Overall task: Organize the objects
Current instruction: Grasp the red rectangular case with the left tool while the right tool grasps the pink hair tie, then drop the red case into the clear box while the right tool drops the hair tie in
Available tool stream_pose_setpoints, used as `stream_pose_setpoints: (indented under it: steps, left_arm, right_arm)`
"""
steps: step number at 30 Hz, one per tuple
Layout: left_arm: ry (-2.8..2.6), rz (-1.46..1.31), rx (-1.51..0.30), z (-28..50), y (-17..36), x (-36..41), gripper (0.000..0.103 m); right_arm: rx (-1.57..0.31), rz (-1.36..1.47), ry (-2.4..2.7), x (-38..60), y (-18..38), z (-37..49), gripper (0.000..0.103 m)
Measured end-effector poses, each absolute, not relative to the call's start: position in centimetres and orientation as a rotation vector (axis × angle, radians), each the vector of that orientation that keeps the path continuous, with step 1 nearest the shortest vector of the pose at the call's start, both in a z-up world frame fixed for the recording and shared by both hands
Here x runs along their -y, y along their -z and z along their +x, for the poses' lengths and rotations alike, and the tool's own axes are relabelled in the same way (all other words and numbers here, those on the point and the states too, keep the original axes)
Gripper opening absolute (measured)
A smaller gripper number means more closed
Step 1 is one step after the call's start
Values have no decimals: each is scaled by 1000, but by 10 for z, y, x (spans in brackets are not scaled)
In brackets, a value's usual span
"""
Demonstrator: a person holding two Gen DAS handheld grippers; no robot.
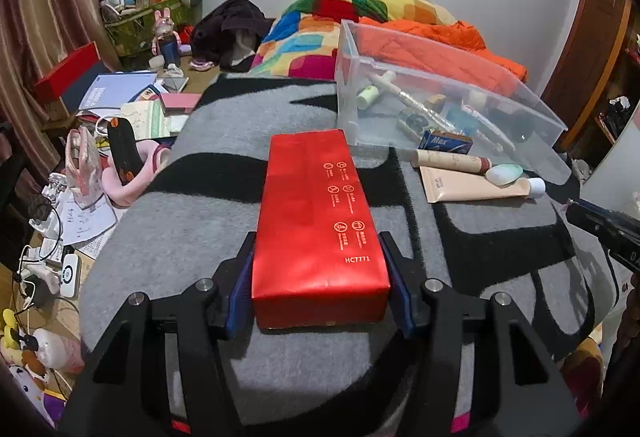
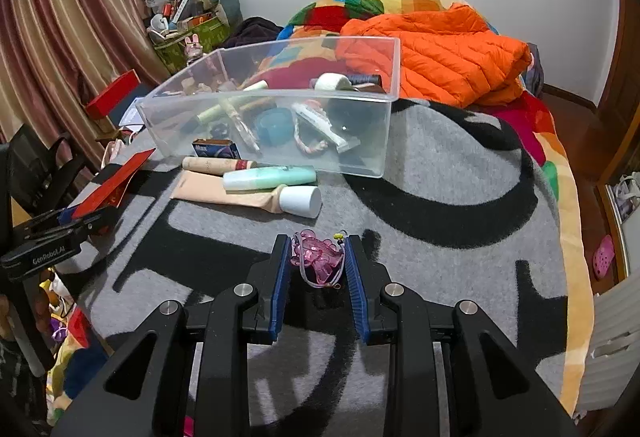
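My left gripper (image 1: 320, 257) is shut on a long red box (image 1: 316, 213), held above the grey and black blanket (image 1: 180, 237); the box also shows in the right wrist view (image 2: 114, 183). My right gripper (image 2: 316, 255) is shut on a small pink translucent trinket (image 2: 318, 257) with a thin cord. A clear plastic bin (image 2: 360, 141) holds several toiletries; it also shows in the left wrist view (image 1: 532, 109). In front of the bin lie a beige tube (image 2: 248, 197), a mint bottle (image 2: 268, 177), a tan tube (image 2: 216, 165) and a blue box (image 2: 214, 149).
An orange down jacket (image 2: 440, 57) and a colourful quilt (image 1: 312, 33) lie behind the bin. Left of the bed, a cluttered surface holds books and papers (image 1: 120, 93), a pink pouch (image 1: 82, 165) and cables. A door (image 1: 592, 37) stands at right.
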State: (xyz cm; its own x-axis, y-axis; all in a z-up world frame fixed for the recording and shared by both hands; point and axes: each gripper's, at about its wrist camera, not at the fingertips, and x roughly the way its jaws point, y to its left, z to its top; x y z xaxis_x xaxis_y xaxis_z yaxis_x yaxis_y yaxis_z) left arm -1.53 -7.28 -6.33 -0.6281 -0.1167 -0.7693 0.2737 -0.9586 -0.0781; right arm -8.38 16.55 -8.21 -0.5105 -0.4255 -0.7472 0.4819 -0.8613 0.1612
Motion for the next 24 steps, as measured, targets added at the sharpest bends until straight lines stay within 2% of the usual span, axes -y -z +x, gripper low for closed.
stream_pose_setpoints:
  steps: [12,24]
  left_arm:
    - [2763,1045,-270,-6,11,66,56]
    - [2922,992,-247,-53,-21,49,57]
  right_arm:
    - [-63,1006,2403,-158,43,-89,25]
    - [-44,886,2441,-142,5,-120,25]
